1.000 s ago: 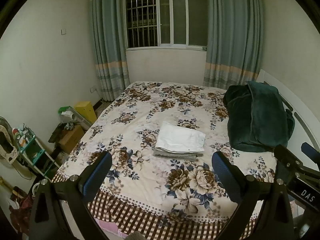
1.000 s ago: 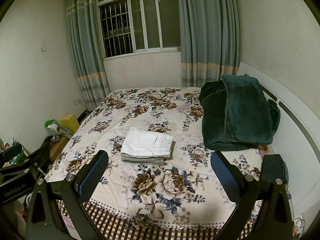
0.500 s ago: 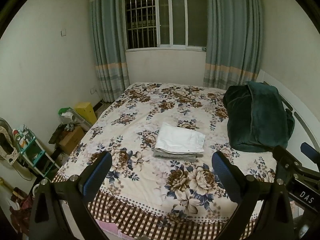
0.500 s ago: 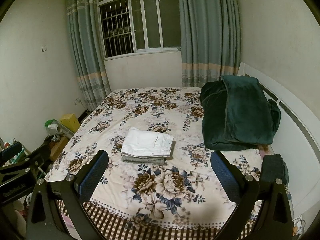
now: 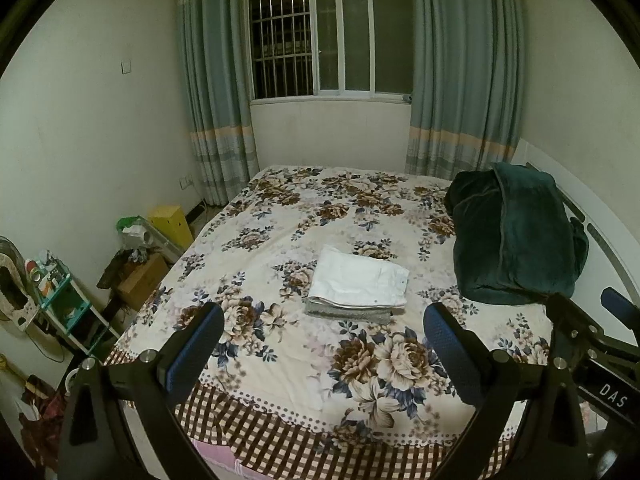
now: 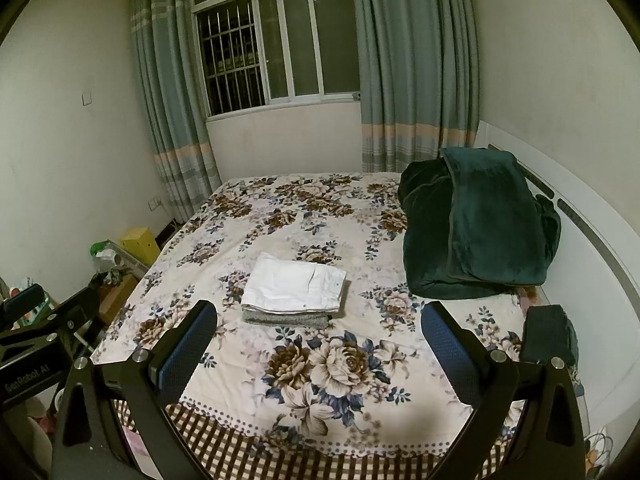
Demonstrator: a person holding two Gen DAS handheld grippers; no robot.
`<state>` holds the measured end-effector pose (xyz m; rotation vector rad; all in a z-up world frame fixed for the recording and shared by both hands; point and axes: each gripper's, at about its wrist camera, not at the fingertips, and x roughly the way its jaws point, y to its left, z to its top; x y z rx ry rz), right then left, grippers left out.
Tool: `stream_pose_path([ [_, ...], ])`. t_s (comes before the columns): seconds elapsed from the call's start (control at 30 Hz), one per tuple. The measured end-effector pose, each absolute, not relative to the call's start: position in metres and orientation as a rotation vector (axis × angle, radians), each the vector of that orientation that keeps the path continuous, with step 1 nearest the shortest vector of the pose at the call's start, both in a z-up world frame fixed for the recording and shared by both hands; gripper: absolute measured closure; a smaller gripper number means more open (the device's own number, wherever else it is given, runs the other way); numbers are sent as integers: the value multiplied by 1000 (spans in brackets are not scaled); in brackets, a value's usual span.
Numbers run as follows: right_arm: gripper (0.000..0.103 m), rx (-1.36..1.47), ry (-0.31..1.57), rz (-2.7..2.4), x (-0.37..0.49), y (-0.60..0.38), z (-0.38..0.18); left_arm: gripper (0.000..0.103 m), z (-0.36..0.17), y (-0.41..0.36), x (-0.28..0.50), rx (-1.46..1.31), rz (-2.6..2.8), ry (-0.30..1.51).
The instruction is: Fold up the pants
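Folded white pants (image 5: 358, 282) lie on top of a folded grey garment (image 5: 347, 313) in the middle of the floral bed (image 5: 280, 364). The stack also shows in the right wrist view (image 6: 294, 285), with the grey garment (image 6: 284, 319) under it. My left gripper (image 5: 323, 354) is open and empty, held back over the foot of the bed, well short of the stack. My right gripper (image 6: 319, 354) is open and empty too, at the same distance. The right gripper's body shows at the right edge of the left wrist view (image 5: 596, 344).
A dark green blanket (image 5: 516, 236) is heaped at the bed's right side against the white headboard (image 5: 600, 220). A small dark folded item (image 6: 550, 334) lies at the bed's near right corner. Boxes, a yellow bin (image 5: 170, 224) and a teal rack (image 5: 64, 300) crowd the floor at left.
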<state>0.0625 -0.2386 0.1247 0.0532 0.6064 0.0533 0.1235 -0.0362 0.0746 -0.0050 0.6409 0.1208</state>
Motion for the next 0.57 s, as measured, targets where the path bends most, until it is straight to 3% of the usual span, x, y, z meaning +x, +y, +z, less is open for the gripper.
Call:
stream_pose_path([
  [0.57,0,53,607,46,57,-234,122,1,79,-39,123,-11,123,643],
])
